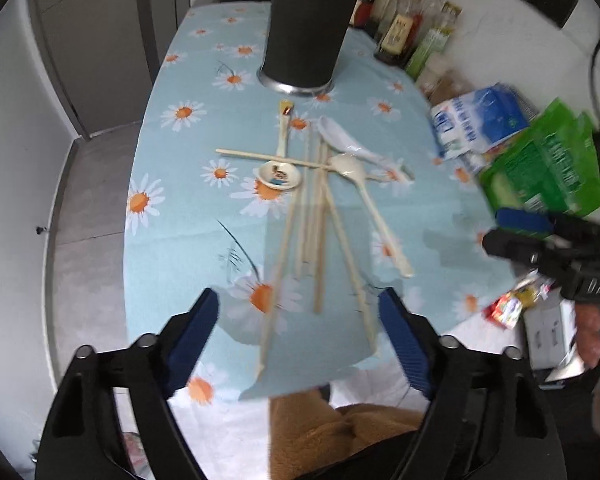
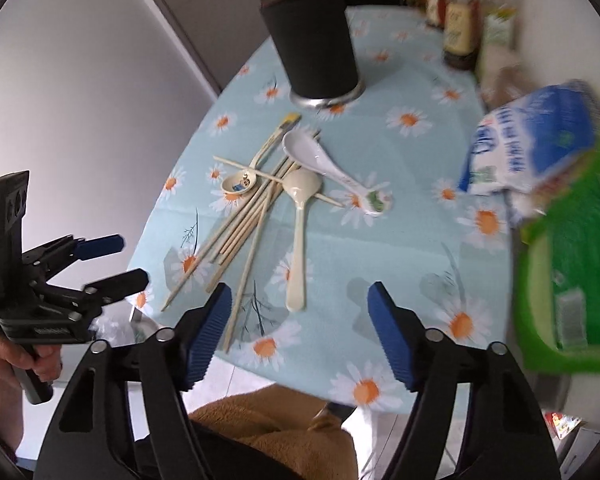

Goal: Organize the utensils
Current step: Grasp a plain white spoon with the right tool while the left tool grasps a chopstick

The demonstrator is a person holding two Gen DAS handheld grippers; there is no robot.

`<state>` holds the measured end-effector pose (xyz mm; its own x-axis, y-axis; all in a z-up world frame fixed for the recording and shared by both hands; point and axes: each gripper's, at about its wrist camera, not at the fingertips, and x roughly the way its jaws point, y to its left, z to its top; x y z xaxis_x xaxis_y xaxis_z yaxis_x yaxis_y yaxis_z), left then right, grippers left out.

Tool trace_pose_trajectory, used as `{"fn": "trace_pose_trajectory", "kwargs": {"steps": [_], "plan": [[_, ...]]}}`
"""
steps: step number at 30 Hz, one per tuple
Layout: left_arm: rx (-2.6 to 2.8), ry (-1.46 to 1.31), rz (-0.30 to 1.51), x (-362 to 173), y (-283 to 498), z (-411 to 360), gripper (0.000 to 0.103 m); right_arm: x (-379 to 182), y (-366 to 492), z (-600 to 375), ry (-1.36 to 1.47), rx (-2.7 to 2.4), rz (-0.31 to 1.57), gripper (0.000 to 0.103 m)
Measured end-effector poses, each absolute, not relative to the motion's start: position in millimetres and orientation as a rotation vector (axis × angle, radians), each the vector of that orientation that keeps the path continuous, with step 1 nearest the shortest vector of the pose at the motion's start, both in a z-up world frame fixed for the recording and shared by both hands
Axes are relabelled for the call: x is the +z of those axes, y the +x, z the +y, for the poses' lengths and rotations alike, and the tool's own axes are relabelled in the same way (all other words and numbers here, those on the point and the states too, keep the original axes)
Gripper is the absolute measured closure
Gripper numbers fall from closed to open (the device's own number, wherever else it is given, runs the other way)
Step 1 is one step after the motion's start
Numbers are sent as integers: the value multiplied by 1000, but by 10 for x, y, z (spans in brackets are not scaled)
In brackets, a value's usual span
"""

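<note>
Ahead of both sets of jaws, daisy-print tablecloth [image 1: 172, 184], one black holder [image 1: 306, 32] upright at its far end. Between holder and jaws, one utensil pile: three spoons and a bundle of chopsticks [image 1: 316, 220], around six, exact count unclear. White spoon [image 2: 320, 164], cream long-handled spoon [image 2: 298, 232], small patterned spoon [image 1: 279, 174]. Left gripper [image 1: 298, 332] released, nothing between fingers. Right gripper [image 2: 298, 328] released too, empty, above chopstick ends.

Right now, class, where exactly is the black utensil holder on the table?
In both wrist views the black utensil holder stands upright at the table's far end, just beyond the pile of chopsticks and spoons, with bottles to its right.
</note>
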<state>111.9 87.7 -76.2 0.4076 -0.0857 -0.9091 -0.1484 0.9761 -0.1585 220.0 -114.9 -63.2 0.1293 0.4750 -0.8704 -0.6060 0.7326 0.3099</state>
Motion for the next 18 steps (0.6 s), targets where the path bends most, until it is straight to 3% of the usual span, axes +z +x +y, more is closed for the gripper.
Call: {"fn": "trace_pose_trajectory", "kwargs": {"steps": [2, 4, 8, 9, 12, 18], "plan": [[23, -213, 1200, -877, 1234, 936, 28, -720, 2361, -981, -146, 787, 1255, 35], [16, -174, 1247, -992, 1353, 969, 32, -810, 2505, -833, -156, 780, 1305, 48], [-20, -184, 1332, -1202, 1524, 1075, 51, -1006, 2758, -537, -196, 767, 1406, 57], [-31, -184, 1346, -1237, 1555, 1085, 53, -1082, 2820, -437, -218, 763, 1443, 64], [-58, -163, 1370, -1280, 1611, 1080, 58, -1254, 2941, -243, -273, 746, 1513, 72], [-78, -157, 1412, -1311, 1721, 1090, 61, -1496, 3004, 3, -389, 679, 1584, 82]]}}
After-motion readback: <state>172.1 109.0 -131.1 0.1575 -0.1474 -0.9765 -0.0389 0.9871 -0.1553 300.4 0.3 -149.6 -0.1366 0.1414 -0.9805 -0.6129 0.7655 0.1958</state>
